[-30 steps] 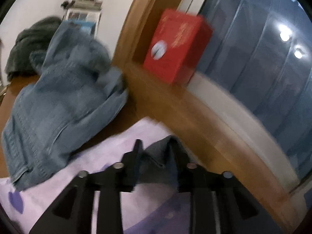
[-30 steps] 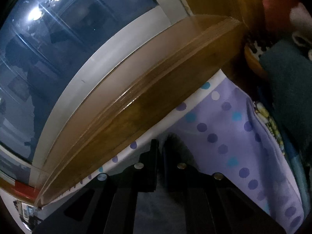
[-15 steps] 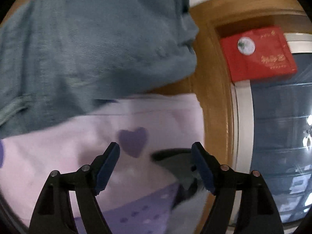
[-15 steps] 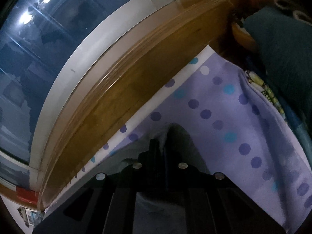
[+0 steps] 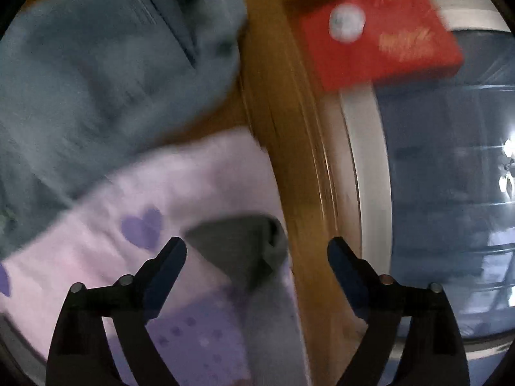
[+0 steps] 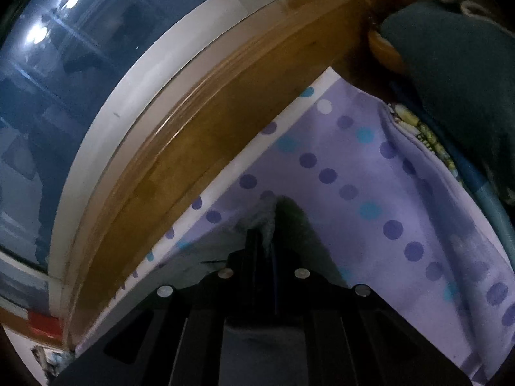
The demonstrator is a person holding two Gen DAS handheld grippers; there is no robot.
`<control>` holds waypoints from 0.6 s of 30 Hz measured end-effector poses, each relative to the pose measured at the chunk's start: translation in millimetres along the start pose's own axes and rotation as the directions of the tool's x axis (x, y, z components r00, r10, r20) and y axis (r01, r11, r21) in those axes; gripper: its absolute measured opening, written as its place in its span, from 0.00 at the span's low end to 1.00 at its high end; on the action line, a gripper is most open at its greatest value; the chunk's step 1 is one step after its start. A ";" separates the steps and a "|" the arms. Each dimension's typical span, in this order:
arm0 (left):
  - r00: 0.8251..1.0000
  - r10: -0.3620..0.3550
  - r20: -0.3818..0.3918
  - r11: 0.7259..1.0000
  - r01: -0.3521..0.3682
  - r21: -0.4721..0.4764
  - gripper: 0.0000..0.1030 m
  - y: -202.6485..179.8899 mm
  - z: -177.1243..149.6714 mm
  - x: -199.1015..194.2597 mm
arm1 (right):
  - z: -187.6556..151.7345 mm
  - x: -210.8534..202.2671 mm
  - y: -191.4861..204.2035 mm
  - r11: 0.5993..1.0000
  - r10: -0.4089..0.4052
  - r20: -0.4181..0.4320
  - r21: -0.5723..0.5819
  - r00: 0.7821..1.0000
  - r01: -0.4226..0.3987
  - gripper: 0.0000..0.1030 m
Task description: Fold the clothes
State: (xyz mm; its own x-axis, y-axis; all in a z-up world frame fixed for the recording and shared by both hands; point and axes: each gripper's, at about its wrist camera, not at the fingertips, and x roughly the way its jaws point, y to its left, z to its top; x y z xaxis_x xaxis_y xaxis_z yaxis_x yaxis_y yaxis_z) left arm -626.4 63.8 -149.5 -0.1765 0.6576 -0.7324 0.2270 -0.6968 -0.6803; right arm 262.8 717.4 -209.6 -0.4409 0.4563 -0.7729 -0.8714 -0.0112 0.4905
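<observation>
A dark grey garment (image 5: 238, 244) lies on a lilac sheet with purple hearts (image 5: 141, 228); one corner of it shows between my left fingers. My left gripper (image 5: 256, 252) is open and empty, just above that corner. My right gripper (image 6: 272, 234) is shut on the grey garment (image 6: 260, 222), a tuft of which sticks out between the fingertips, above the dotted purple sheet (image 6: 370, 186). A heap of blue denim clothes (image 5: 106, 74) lies at the far left of the left wrist view, blurred.
A wooden ledge (image 5: 289, 148) and a white window frame (image 5: 370, 167) with dark glass run along the sheet's edge. A red box (image 5: 376, 29) stands on the ledge. In the right wrist view a dark teal cushion (image 6: 457, 74) lies at the right beside the wooden ledge (image 6: 199, 148).
My left gripper has let go of the grey garment and opened, then swung over the sheet. My right gripper stays shut on the garment and has shifted slightly.
</observation>
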 end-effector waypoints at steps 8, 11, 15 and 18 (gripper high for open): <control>0.976 0.115 -0.187 0.984 -0.137 -0.113 0.83 -12.5 6.7 66.8 | 2.1 7.7 4.8 1.000 -0.010 -0.007 0.004 1.000 0.010 0.05; 0.942 0.272 -0.196 0.955 -0.288 -0.062 0.19 -15.4 3.0 70.7 | 4.1 7.6 4.6 1.000 -0.005 -0.010 0.010 1.000 0.005 0.05; 0.995 0.087 -0.049 0.991 -0.081 0.108 0.07 -43.2 -8.6 37.0 | 5.9 8.0 1.7 1.000 0.005 -0.011 0.021 1.000 -0.005 0.05; 0.998 -0.031 0.060 0.959 0.013 0.283 0.07 -57.4 -21.2 9.6 | 6.3 8.6 1.8 1.000 0.014 -0.005 0.022 1.000 -0.013 0.05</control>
State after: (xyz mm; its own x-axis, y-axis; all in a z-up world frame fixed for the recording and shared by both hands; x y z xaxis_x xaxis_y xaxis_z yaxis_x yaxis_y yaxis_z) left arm -620.8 116.2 -116.9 -0.2404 0.6608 -0.7111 -0.0553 -0.7407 -0.6696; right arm 258.8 726.9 -212.9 -0.4539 0.4513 -0.7683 -0.8604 0.0021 0.5096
